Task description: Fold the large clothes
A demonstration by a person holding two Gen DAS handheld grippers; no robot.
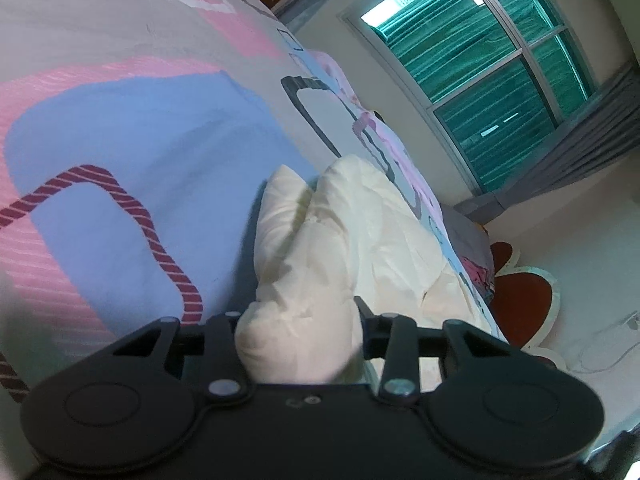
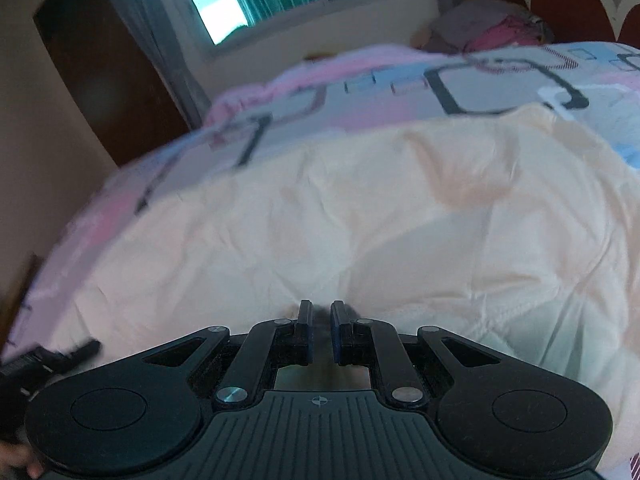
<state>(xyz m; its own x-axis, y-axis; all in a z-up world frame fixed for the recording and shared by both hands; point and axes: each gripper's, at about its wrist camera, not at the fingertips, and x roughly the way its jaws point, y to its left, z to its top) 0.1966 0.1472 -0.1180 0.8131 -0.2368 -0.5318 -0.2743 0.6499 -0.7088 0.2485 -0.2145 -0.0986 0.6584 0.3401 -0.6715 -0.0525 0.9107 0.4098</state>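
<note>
Two claws are on one cream garment [image 1: 352,240], and it lies spread across the bed [image 1: 120,140], on a cover printed with pink and blue blocks and dark rope-like outlines.

Over on the left wrist view, the left claw [image 1: 298,320] has a thick bunched wad of that cream cloth packed between its jaws. The jaws stand fairly wide, with the cloth filling the gap and bulging up over the black frame, so it is gripping the garment. Beyond the wad, the rest of the garment trails away in rumpled folds toward the far edge of the bed.

Switching to the right wrist view, the right claw [image 2: 321,330] is nearly closed, its two jaws parallel with only a narrow slot between them. Its tips press down at the cream cloth, where a dark crease runs into the slot; whether any fabric is actually pinched there cannot be told. The garment [image 2: 360,220] fills most of this view, wide and wrinkled, with a stitched seam showing at the right.

At the lower left of that view, a black piece of the other tool [image 2: 52,356] pokes in beside the garment's edge.

Behind the bed, a window [image 1: 480,60] shows green beyond the glass, with a grey curtain [image 1: 580,140] hanging beside it. A red headboard [image 1: 520,300] with a pale scalloped border stands at the end of the bed.
</note>
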